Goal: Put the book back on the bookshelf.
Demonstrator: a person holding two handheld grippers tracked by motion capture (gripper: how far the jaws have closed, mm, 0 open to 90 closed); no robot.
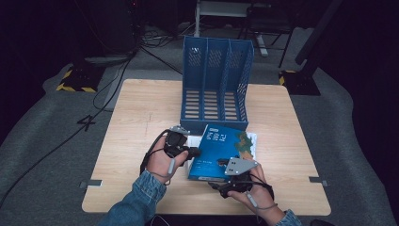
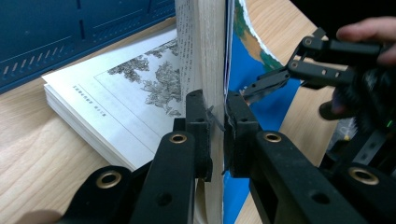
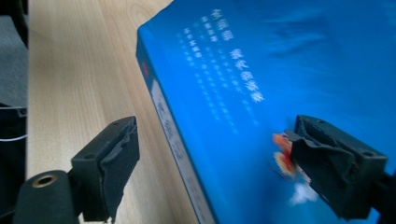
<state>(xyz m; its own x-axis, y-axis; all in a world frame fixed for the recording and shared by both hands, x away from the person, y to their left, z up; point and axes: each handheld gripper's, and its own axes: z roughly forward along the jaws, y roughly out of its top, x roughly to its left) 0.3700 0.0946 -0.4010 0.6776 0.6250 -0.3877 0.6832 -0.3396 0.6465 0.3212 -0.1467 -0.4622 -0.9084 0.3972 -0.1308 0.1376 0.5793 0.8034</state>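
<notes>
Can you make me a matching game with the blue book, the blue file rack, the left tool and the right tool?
Things:
1. blue book
2. blue file rack
3. left tool
4. right tool

States:
A. stands upright at the back of the table
B. open, one jaw on each side of the book's spine
C. lifted at one edge
D. shut on a wad of pages and the cover

Pairs: 1-C, 2-A, 3-D, 4-B

We seem to be in a dim recording lab: a lone wooden bench (image 1: pixel 141 108) on grey carpet (image 1: pixel 42 122), cables (image 1: pixel 117 70) trailing across it, hazard-taped stand bases (image 1: pixel 75 80) and dark equipment around us.
</notes>
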